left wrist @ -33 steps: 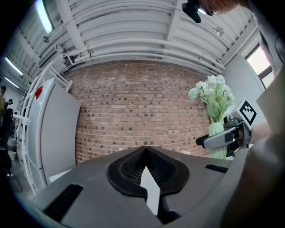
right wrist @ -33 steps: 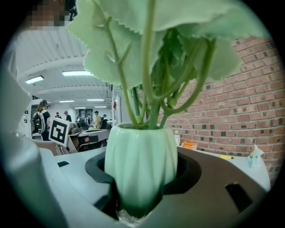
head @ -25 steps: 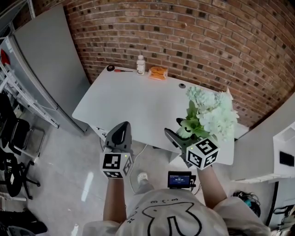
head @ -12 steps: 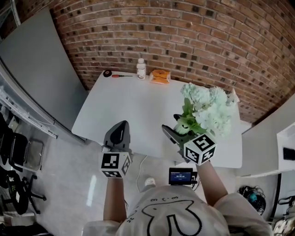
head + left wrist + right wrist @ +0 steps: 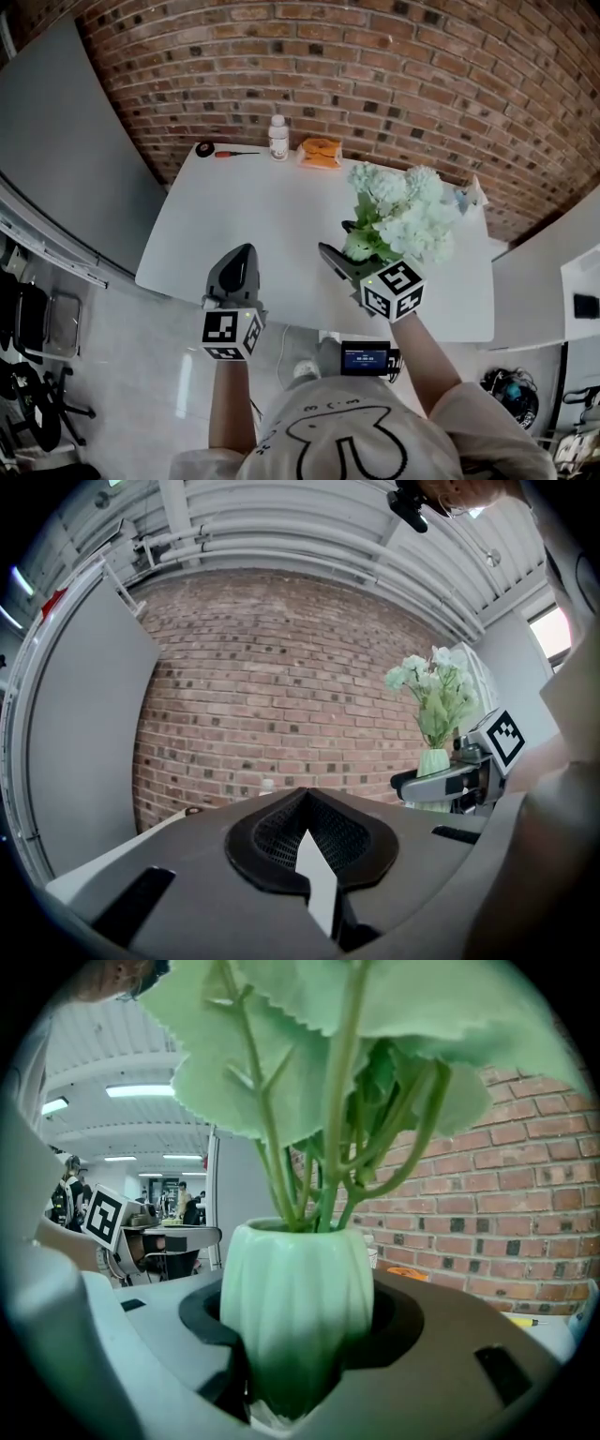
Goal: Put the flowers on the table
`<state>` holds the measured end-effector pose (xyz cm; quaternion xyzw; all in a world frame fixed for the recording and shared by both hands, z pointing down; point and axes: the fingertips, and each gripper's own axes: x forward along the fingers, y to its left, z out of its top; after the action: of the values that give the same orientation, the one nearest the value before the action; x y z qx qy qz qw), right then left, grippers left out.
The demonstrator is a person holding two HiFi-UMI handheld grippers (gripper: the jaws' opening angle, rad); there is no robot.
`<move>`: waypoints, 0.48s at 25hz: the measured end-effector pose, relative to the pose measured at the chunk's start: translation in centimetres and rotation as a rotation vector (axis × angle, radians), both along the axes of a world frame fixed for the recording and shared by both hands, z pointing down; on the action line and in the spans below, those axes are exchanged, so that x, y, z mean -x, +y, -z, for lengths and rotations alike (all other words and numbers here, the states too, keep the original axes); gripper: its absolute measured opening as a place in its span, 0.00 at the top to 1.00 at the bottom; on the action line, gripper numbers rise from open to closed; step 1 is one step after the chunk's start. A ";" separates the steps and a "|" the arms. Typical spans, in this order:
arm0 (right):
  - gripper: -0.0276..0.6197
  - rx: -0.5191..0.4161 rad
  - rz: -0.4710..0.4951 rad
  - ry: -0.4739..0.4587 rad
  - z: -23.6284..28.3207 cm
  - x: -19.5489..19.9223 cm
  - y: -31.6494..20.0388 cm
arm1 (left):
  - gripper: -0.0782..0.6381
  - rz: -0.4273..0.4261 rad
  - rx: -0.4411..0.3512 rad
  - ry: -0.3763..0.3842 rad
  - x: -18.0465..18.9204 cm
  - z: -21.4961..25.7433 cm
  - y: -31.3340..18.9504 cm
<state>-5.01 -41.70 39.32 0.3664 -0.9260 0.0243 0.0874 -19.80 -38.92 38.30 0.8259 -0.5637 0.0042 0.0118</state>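
My right gripper is shut on a pale green ribbed vase with white-green flowers. It holds the vase upright above the right half of the white table. In the right gripper view the vase fills the space between the jaws, with stems and leaves rising above. My left gripper hovers at the table's near edge, shut and holding nothing. The left gripper view looks past its closed jaws at the right gripper and the flowers.
At the table's far edge stand a small white bottle, an orange object and a red-handled tool. A brick wall runs behind. A grey panel stands at the left. A pale item lies at the far right corner.
The person has stepped closer to the table. The right gripper has carried the vase of flowers to the left and further over the tabletop. The left gripper now reaches the near edge.
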 end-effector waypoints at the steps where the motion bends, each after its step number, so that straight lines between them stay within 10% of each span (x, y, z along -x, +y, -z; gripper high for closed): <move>1: 0.54 -0.001 0.002 0.001 -0.2 0.1 -0.5 | 0.88 0.002 0.001 0.000 0.0 -0.2 -0.3; 12: 0.54 -0.039 0.048 -0.004 -4.2 1.0 -4.4 | 0.88 0.043 -0.008 -0.003 0.4 -1.4 -3.1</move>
<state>-5.98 -46.12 43.53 0.3459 -0.9350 0.0050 0.0787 -20.20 -42.02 39.74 0.8136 -0.5814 0.0029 0.0077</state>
